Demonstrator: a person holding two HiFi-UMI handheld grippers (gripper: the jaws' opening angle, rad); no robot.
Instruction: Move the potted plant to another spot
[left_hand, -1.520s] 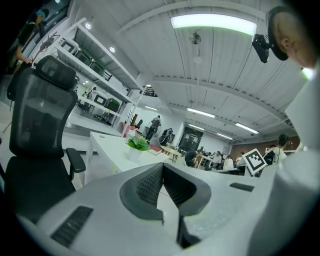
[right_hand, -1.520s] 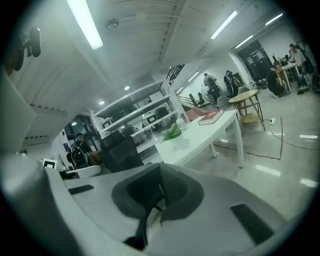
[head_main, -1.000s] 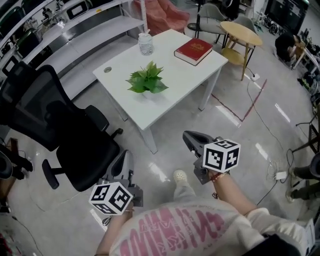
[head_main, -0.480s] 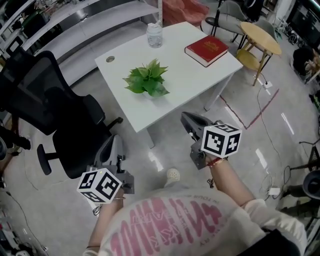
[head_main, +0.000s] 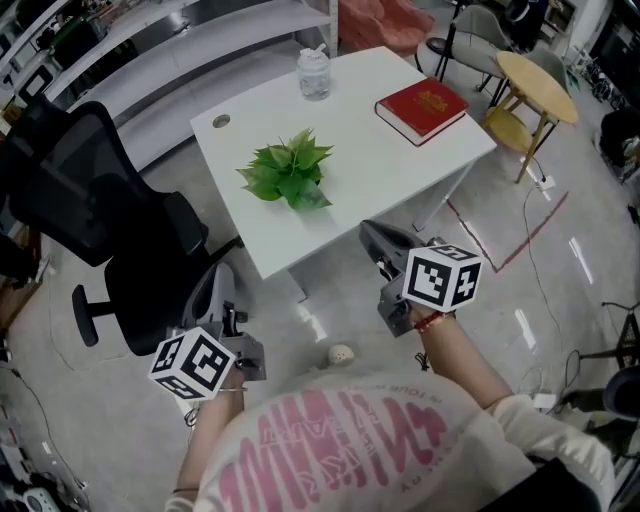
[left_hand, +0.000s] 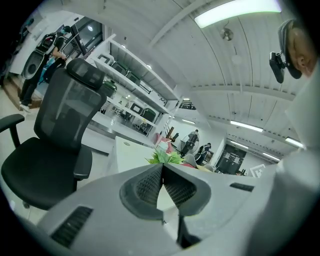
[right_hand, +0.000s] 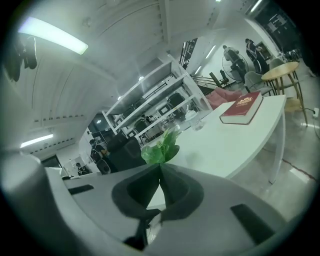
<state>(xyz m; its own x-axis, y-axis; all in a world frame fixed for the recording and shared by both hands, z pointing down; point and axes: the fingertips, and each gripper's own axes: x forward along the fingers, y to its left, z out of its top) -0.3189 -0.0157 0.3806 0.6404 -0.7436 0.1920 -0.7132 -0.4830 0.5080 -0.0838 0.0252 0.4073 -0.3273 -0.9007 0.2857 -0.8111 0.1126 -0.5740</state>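
Green leafy potted plant (head_main: 288, 172) sits on smooth white rectangular table (head_main: 375, 150).

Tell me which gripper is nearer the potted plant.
Right. The right gripper sits just off the near edge of the table, below-right of the potted plant in the head view; the left gripper hangs farther back, beside the black chair, below-left of it.

The left gripper (left_hand: 162, 170) has its 2 jaws closed together, nothing between them. Beyond the tips, the potted plant (left_hand: 166, 157) stands on a white table (left_hand: 131, 154). A black office chair (left_hand: 60, 130) is at the left.
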